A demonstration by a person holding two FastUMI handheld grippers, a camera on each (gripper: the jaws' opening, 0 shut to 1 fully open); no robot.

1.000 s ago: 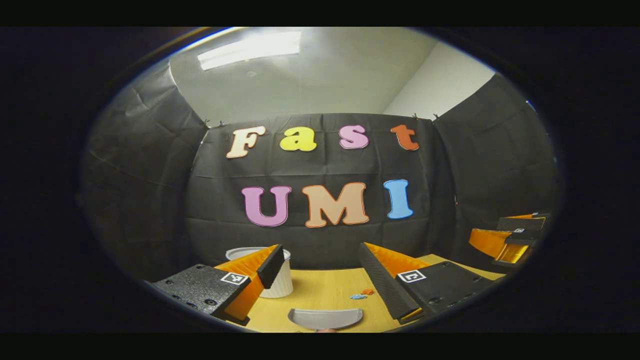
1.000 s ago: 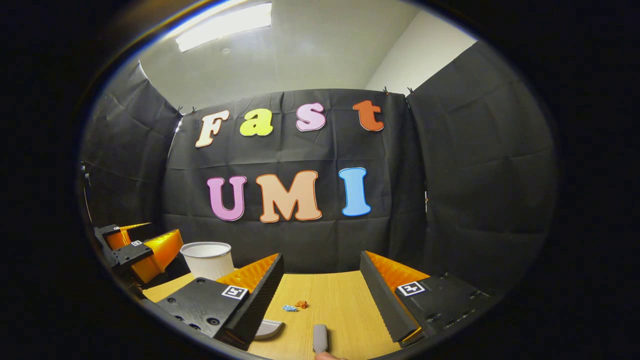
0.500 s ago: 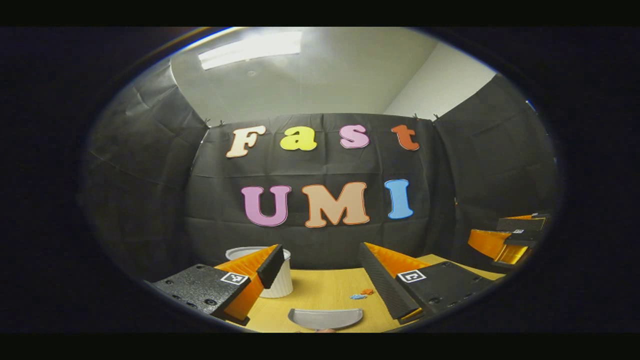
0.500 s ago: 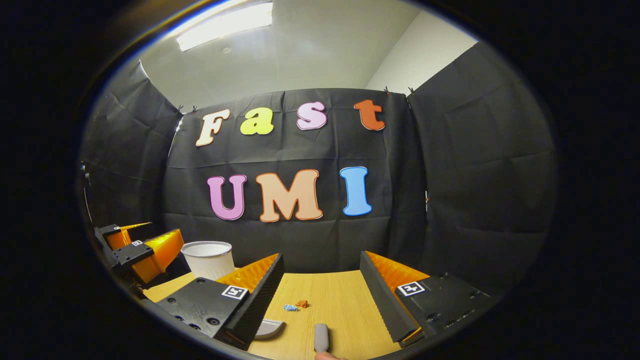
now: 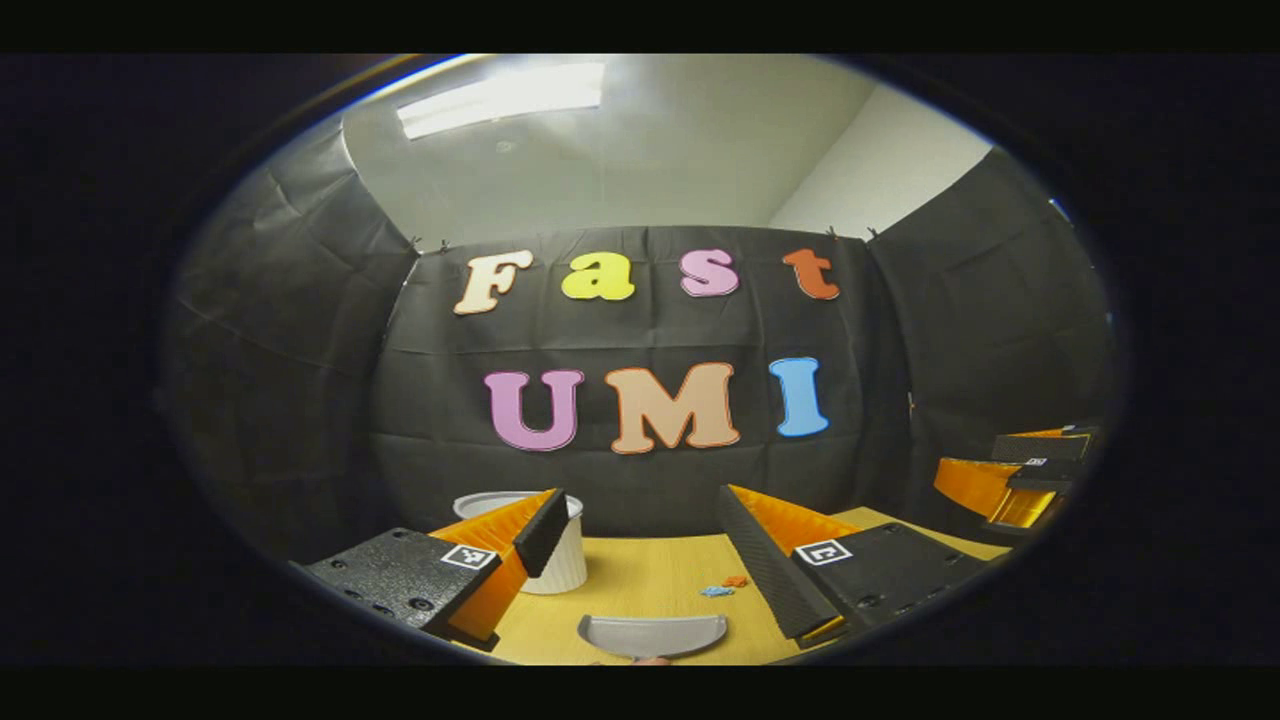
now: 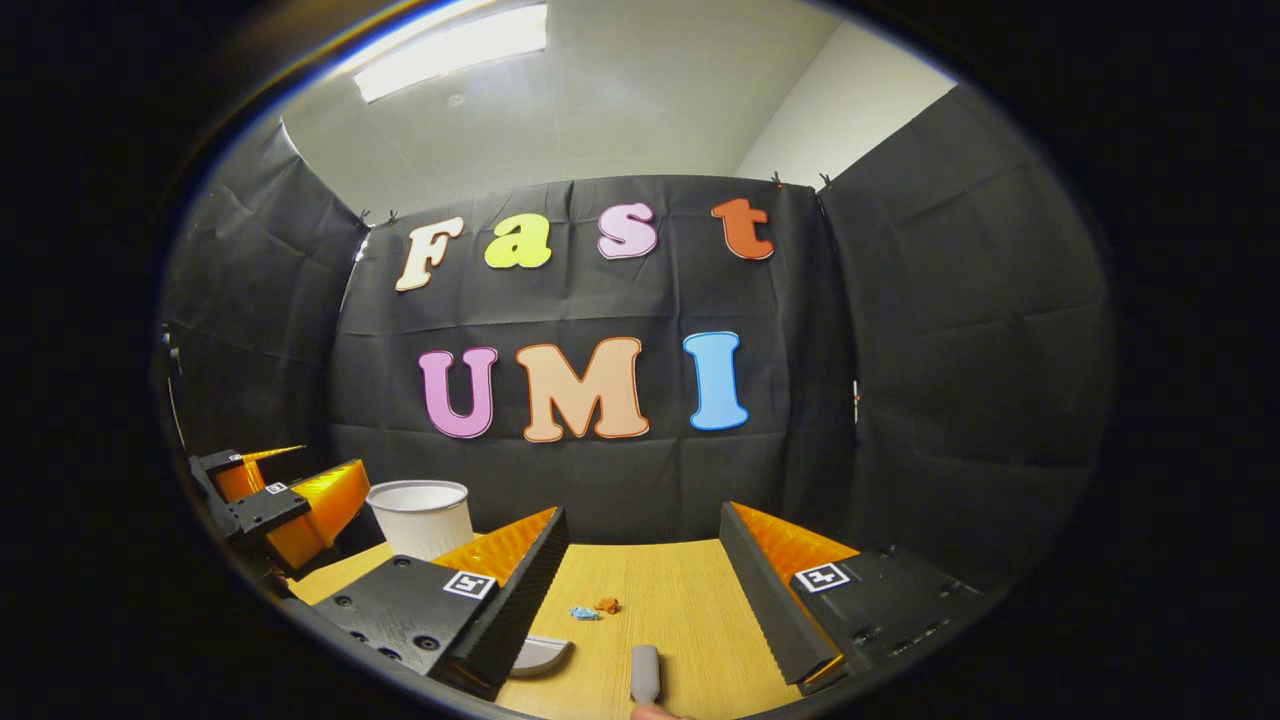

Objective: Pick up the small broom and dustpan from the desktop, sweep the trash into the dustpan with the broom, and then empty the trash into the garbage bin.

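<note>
Left gripper view: left gripper point(image 5: 640, 560) is held spread above the desk point(image 5: 650, 575); dustpan point(image 5: 652, 635) lies below, trash point(image 5: 725, 586) beyond, bin point(image 5: 560, 560) behind. Right gripper view: right gripper point(image 6: 640, 580) is spread, nothing held; broom handle point(image 6: 645, 675) lies beneath, trash point(image 6: 595, 608) ahead.

Dustpan point(image 5: 652, 636) and broom handle point(image 6: 645, 675) cut by the lower edges.
</note>
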